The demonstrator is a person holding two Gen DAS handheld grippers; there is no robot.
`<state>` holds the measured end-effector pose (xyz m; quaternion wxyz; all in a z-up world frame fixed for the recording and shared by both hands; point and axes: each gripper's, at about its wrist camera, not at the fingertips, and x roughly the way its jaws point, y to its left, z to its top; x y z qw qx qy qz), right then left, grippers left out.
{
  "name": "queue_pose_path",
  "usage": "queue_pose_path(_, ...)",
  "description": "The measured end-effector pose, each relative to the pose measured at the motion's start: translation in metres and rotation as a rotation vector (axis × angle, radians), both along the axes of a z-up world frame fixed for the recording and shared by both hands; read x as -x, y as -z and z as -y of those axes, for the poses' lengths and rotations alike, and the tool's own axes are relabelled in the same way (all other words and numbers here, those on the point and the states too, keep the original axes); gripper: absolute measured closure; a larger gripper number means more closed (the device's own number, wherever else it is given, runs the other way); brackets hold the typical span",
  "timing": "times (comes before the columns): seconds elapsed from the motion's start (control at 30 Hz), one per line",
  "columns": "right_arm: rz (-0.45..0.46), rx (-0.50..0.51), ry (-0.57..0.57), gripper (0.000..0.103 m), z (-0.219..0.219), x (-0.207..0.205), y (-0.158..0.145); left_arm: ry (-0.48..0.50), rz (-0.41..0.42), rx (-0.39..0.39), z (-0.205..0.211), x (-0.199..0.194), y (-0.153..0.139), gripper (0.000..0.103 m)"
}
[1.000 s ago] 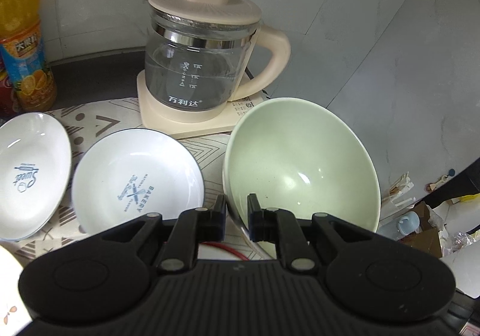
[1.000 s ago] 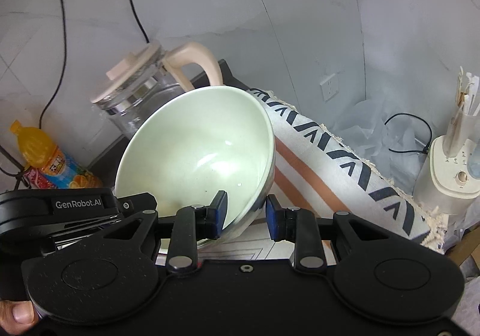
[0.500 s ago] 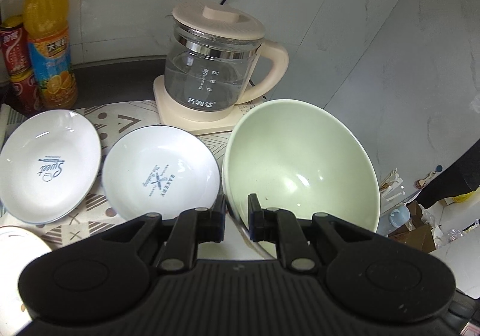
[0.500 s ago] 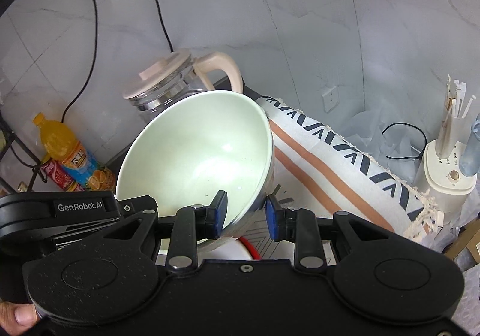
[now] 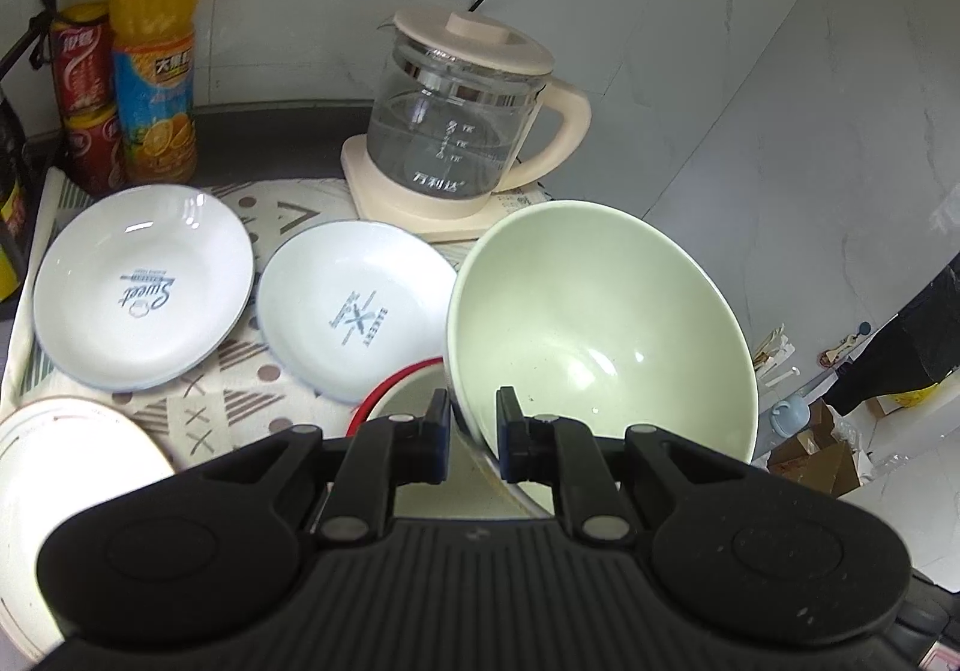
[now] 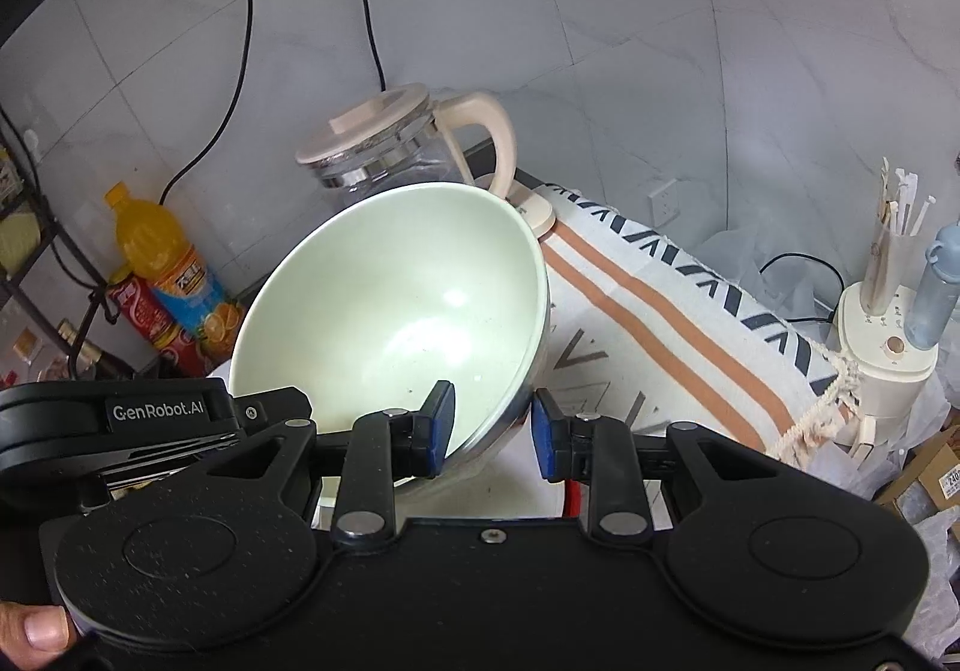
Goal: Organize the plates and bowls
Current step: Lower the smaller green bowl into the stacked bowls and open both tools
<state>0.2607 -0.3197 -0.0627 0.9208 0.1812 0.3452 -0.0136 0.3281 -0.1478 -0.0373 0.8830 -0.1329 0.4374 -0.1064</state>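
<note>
A large pale green bowl (image 5: 600, 329) hangs tilted above the table, held by its near rim. My left gripper (image 5: 474, 431) is shut on that rim, one pad inside and one outside. My right gripper (image 6: 492, 431) is shut on the green bowl (image 6: 396, 311) too, with the bowl's wall between its blue pads. Under the green bowl sits a red-rimmed bowl (image 5: 408, 389), mostly hidden. Two white plates with blue print lie on the patterned cloth: one (image 5: 144, 287) at the left, one (image 5: 354, 311) beside the green bowl. A third white plate (image 5: 66, 455) shows at lower left.
A glass kettle (image 5: 462, 131) on a cream base stands behind the bowls against the wall. An orange juice bottle (image 5: 156, 71) and red cans (image 5: 84, 71) stand at the back left. At the right, a striped cloth (image 6: 660, 323) runs to a white appliance (image 6: 882, 347). A person's thumb (image 6: 42, 629) shows.
Both grippers have carried the green bowl back from the kettle, which now looks smaller and farther. More of the plates and the red-rimmed bowl have come into view. Both grips are unchanged.
</note>
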Motion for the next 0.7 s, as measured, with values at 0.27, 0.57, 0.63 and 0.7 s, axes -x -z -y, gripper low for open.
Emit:
queue_pose_path(0.27,-0.032,0.022,-0.004,0.075,-0.015,0.013,0.009,-0.003,-0.035,0.005,-0.008,0.009,0.015,0.090)
queue_pose_path(0.57,-0.071,0.046,-0.014,0.075,-0.021,0.016,0.019,-0.012,-0.059,0.017,-0.011,0.010,0.026,0.089)
queue_pose_path(0.63,-0.083,0.053,-0.018,0.075,-0.022,0.015,0.022,-0.026,-0.070,0.028,-0.013,0.010,0.030,0.089)
queue_pose_path(0.7,-0.099,0.058,-0.025,0.075,-0.023,0.015,0.026,-0.044,-0.088,0.044,-0.016,0.011,0.035,0.089)
